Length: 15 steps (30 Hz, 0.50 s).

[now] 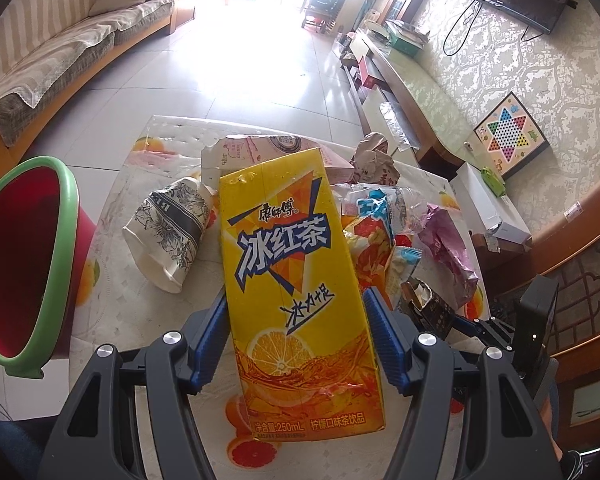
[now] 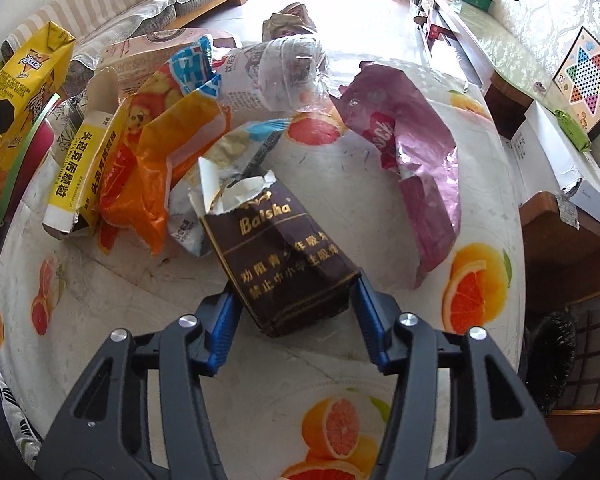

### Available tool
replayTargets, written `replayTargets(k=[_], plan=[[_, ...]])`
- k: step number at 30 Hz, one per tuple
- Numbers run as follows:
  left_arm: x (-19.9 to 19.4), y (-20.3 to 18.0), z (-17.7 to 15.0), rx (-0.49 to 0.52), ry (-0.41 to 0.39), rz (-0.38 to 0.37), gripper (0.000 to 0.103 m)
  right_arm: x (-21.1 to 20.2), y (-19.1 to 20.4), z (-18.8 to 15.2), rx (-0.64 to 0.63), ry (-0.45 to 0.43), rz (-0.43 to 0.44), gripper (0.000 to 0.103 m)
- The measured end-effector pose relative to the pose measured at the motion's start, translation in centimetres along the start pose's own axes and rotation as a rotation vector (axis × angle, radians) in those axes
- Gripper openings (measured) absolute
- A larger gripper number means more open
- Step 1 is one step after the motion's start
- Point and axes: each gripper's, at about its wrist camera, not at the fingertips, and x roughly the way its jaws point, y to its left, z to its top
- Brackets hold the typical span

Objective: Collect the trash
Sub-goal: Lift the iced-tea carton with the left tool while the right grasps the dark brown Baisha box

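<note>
My left gripper [image 1: 296,320] is shut on a yellow iced tea carton [image 1: 292,264] and holds it above the table; the carton also shows at the left edge of the right wrist view [image 2: 24,76]. A red bin with a green rim [image 1: 24,256] stands to the left of the table. My right gripper [image 2: 294,296] is shut on the lower end of a torn brown cigarette pack [image 2: 284,252] that lies on the fruit-print tablecloth [image 2: 380,360]. An orange snack bag [image 2: 160,168], a yellow and white box [image 2: 80,176] and a pink foil wrapper [image 2: 412,160] lie beyond it.
A crushed paper cup [image 1: 172,228] lies left of the carton. A clear plastic wrapper [image 2: 284,72], a flattened pink box [image 1: 260,152] and crumpled brown paper [image 1: 374,156] lie at the table's far side. A sofa [image 1: 60,48] is far left, a TV cabinet [image 1: 412,80] right.
</note>
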Motion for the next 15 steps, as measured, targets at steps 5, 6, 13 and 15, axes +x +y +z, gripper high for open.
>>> replayTargets(k=[5,6,13,15], plan=[[-1.1,0.4,-0.2,-0.001,-0.016,0.003,0.062,-1.6,0.7,-0.4,-0.005,-0.010,0.007,0.049],[-1.3,0.5,-0.2,-0.002,-0.018,0.003,0.062,-2.0,0.8,-0.6,-0.001,-0.012,0.013,0.049],[-2.8,1.1,-0.5,-0.005,-0.037,0.002,0.062,-5.7,1.6,-1.2,0.015,-0.053,0.008,0.048],[-3.3,1.3,-0.7,-0.007,-0.044,0.000,0.062,-7.2,1.7,-1.5,0.024,-0.081,0.007,0.048]])
